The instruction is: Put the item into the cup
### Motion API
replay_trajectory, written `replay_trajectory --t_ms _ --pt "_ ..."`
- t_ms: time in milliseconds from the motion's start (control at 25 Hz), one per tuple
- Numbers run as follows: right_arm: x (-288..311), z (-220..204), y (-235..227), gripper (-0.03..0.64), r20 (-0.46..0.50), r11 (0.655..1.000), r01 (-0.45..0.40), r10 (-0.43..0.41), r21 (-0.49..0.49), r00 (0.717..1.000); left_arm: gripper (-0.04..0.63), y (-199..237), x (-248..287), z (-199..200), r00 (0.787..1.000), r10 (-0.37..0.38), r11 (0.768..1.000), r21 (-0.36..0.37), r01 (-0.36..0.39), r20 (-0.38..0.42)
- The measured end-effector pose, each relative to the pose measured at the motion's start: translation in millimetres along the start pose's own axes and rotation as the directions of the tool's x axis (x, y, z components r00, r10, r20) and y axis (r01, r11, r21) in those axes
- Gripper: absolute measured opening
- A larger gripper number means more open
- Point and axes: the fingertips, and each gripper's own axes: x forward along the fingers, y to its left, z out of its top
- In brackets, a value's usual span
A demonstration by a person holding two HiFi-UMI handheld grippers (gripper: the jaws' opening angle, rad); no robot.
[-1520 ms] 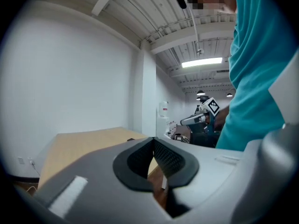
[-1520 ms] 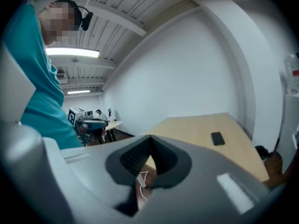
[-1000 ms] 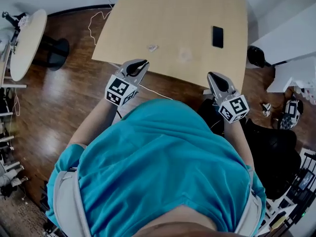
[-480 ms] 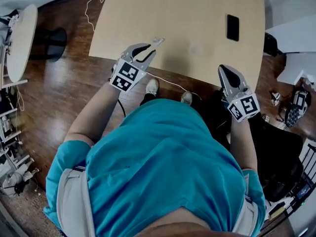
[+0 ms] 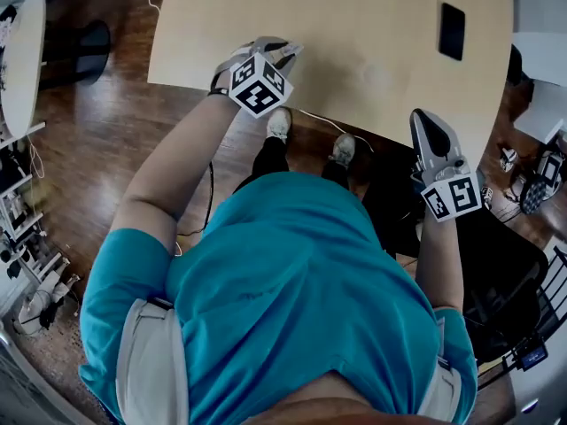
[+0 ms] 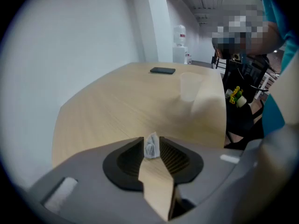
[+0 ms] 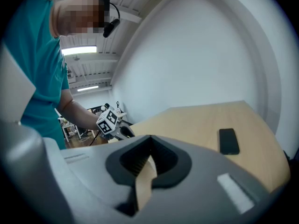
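Note:
A small clear-wrapped item [image 6: 151,145] is pinched between the tips of my left gripper [image 6: 151,149], which is shut on it just above the beige table [image 6: 112,106]. In the head view my left gripper [image 5: 287,52] reaches over the table's near edge and hides the item. A translucent cup [image 6: 189,86] stands upright farther along the table, to the right of the left gripper, and shows faintly in the head view [image 5: 381,77]. My right gripper [image 5: 427,120] hangs off the table's near right corner, shut and holding nothing [image 7: 148,154].
A black phone [image 5: 452,31] lies flat at the table's far right [image 7: 229,141]. The person's shoes [image 5: 277,124] stand on the wooden floor under the near edge. A black chair [image 5: 496,264] is at the right and a round white table [image 5: 22,51] at the far left.
My left gripper has moved forward over the table's edge to the item, which lay loose on the table before, and has shut on it. The right gripper has stayed near the corner.

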Motion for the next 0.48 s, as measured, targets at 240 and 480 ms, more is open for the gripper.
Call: replay_trajectory --t_ms 240,480 --pt "2 -7 -15 0.002 -0.009 1.000 0.017 -0.017 0.014 1.000 0.087 6 26 -15 0.996 0.013 0.999 0.034 -0.010 -0.090" --pt "0 -7 -25 0.002 -0.008 0.999 0.034 -0.034 0.026 0.999 0.042 10 29 -19 0.995 0.017 1.000 0.018 -0.016 -0.097"
